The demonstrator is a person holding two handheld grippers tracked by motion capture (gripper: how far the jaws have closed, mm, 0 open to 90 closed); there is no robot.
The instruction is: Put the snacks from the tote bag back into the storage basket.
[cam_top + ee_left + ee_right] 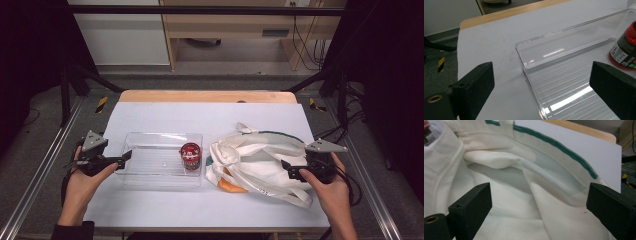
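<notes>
A white sheet covers a wooden table [150,210] standing on a grey floor, with dark frame posts at either side and pale furniture in the upper part of the high view. The left gripper [125,158] is held at the left centre of that view with its jaws spread and empty, their tips at the left short wall of a clear rectangular plastic tray [145,140] whose long axis runs left to right across the frame. In the tray's right end stands a small red-lidded jar with a dark label [190,156], so it lies well beyond these jaws, toward frame right. The right gripper [289,170] hovers at centre right over a crumpled cream cloth bag with green trim [250,155], jaws likewise wide apart and holding nothing; an orange patch [231,186] peeks from under the bag's lower left edge. The jar sits between the two grippers, roughly midway. The left gripper view shows the tray's ribbed floor [564,85] and near corner lying between the jaws, with the jar [625,51] at the right edge. The right gripper view looks into the bag's open mouth [544,170], the green-trimmed hem arching across the upper frame, a detail the high view leaves unclear.
</notes>
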